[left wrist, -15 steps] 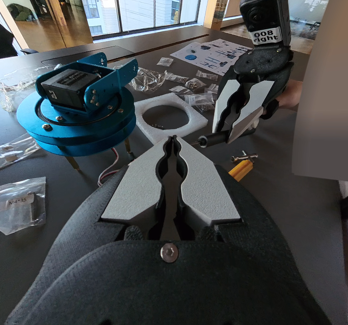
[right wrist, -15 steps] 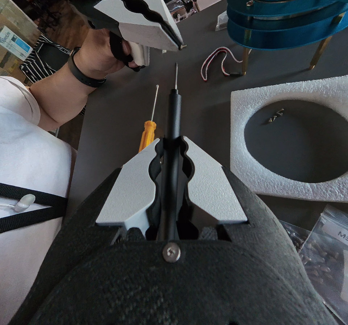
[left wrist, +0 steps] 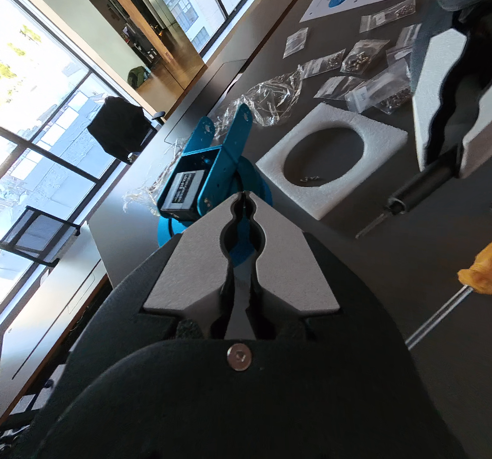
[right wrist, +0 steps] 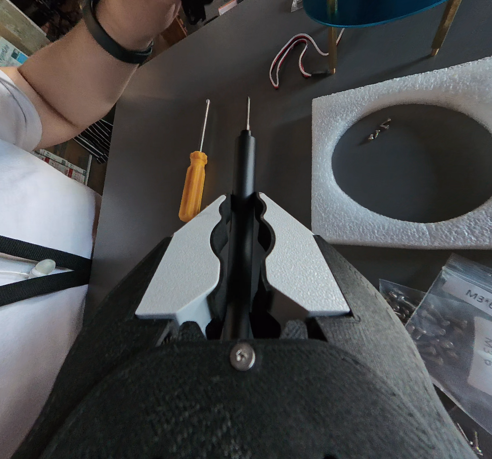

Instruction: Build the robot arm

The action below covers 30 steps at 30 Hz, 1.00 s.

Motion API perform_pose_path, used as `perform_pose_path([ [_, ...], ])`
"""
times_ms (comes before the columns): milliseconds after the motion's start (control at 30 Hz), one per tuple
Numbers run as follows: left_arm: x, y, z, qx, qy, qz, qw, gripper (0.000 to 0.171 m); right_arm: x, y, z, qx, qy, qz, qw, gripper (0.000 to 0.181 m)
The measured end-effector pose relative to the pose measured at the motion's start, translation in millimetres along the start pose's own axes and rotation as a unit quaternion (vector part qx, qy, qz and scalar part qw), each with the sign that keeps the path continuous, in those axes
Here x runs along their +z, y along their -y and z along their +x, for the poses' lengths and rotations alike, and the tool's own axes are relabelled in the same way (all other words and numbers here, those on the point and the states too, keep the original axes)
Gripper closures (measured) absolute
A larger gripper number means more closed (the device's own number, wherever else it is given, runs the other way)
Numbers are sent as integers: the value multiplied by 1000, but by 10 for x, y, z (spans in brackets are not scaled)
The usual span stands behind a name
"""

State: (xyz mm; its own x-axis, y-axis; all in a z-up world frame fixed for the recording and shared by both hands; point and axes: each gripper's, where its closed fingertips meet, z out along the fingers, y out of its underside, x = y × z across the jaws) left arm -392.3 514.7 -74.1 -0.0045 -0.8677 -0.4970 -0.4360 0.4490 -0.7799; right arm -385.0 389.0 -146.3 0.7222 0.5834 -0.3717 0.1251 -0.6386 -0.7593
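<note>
1. Right gripper (right wrist: 243, 198): jaws clamped on a black screwdriver (right wrist: 246, 164), whose thin tip points forward above the dark table (right wrist: 159, 132).
2. Orange-handled screwdriver (right wrist: 193, 185): lying on the table just left of the black one, roughly parallel to it.
3. Left gripper (left wrist: 244, 196): held tilted in the air, fingertips pinched nearly together on something tiny; what it is cannot be told.
4. Blue turntable assembly (left wrist: 213, 169): just beyond the left gripper's tips, a black servo (left wrist: 183, 193) in its bracket.
5. White foam frame (right wrist: 399, 92): right of the tools; small screws (right wrist: 379, 132) lie inside its round opening.

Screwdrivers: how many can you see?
2. The black screwdriver is clamped in the right gripper. The orange screwdriver lies on the table just left of it.
</note>
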Motion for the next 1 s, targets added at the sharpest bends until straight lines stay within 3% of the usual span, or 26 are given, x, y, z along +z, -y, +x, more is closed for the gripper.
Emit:
perform_pose_path([
  [467,92,-89,-164,36,29,-14,999,171,-5,14,34,32,12,6,999,165],
  [1000,110,-97,-197,-40,19,-12,999,171,11,4,-9,24,17,1,1000,165],
])
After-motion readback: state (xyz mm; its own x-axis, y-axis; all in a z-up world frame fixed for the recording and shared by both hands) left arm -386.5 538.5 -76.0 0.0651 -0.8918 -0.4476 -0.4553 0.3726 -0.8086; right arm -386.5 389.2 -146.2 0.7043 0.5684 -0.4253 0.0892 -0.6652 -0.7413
